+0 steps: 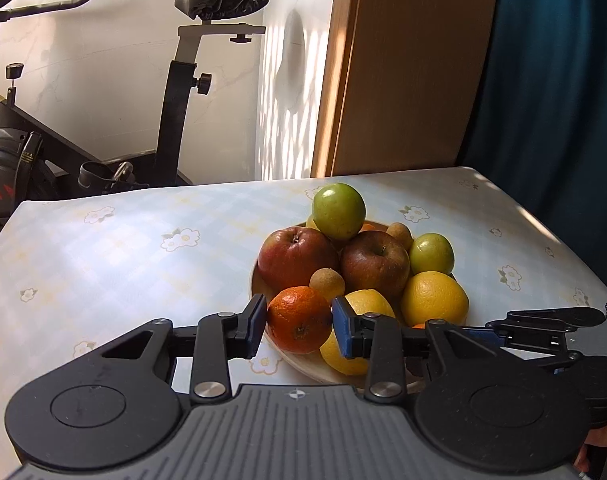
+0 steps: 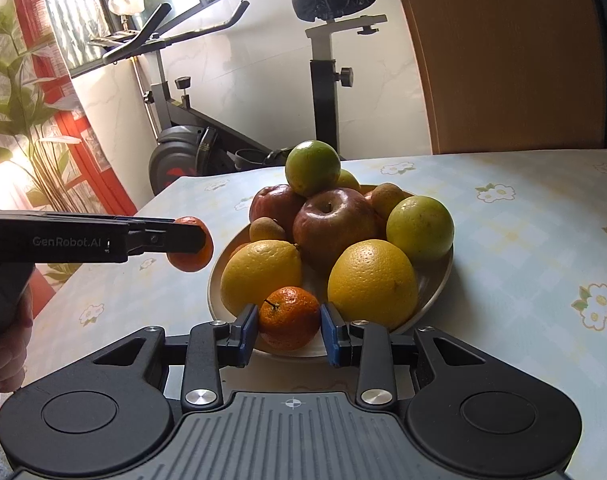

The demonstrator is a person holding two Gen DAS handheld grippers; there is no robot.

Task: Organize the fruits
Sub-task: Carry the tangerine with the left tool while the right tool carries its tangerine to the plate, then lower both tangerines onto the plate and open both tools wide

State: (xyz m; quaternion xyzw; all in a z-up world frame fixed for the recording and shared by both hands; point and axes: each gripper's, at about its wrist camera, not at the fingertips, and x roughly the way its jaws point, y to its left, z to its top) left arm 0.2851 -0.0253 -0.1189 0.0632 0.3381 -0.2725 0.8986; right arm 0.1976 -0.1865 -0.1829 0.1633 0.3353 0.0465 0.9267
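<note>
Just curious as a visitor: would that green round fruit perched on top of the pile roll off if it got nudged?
Probably. The green round fruit rests only on the two red apples, so a nudge would likely send it rolling. Its smooth, glossy skin looks slippery. It seems firm, unlikely to squash.

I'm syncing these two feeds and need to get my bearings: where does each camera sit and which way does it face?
Left wrist view: on the left gripper, looking forward and down over the table at the fruit plate; its fingers clamp a tangerine; the right gripper and a fingertip show at lower right.
Right wrist view: on the right gripper, facing the same plate; its fingers clamp another tangerine; the left gripper and a hand show at left.
Shared: plate, fruit, table, exercise bike.
</note>
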